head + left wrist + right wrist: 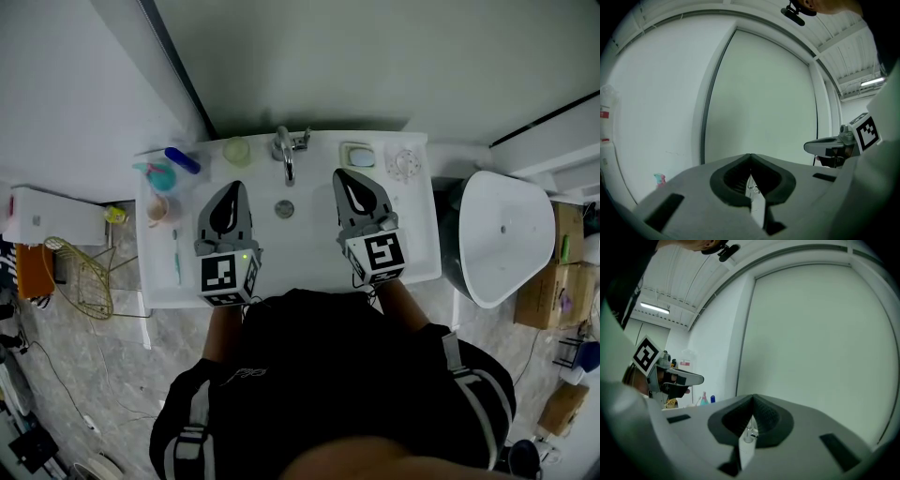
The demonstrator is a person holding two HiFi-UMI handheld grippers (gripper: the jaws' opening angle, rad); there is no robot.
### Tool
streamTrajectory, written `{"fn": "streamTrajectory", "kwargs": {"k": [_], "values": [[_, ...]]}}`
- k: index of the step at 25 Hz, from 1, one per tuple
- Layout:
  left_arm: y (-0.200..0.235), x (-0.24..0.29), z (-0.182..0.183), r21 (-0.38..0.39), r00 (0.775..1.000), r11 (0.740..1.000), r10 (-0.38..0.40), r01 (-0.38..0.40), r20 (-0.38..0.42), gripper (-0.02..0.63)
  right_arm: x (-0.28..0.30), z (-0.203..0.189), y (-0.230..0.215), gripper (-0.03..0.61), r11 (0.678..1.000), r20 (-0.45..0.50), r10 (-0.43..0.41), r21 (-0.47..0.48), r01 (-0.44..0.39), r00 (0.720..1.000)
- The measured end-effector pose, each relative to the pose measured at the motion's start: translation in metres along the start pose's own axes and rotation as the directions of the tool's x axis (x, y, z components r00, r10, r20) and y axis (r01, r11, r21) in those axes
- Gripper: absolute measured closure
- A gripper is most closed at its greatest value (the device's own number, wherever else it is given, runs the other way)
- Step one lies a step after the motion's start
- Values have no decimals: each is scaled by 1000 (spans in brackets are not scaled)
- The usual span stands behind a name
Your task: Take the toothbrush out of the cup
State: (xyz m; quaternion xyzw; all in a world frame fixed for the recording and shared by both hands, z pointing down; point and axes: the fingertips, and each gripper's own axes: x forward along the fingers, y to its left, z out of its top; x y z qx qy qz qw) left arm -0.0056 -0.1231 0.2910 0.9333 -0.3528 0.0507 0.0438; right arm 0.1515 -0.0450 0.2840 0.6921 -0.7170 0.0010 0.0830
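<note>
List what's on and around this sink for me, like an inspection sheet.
Surface: white sink with tap; looks dry.
Job's things: cup on the left ledge; a thin teal stick lies beside it, maybe the toothbrush, too small to tell.
Clutter: blue bottle, teal bottle, pale cup, soap dish.
Grippers: left gripper and right gripper both shut, empty, over the basin.
Cables: loose cables on the floor at left.
Surroundings: toilet and boxes at right; wire basket at left.
</note>
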Motion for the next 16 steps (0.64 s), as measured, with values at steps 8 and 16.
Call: {"fn": "streamTrajectory", "kwargs": {"k": [8, 16], "values": [[-2, 1, -3, 1, 1000, 1000, 0, 0, -6, 614, 0, -4, -1, 573, 1000, 0, -2, 17, 2, 1000], [-3, 2, -3, 2, 1000, 1000, -9, 9, -10, 614, 1, -5, -1, 573, 1000, -5, -3, 26, 3, 1000]]}}
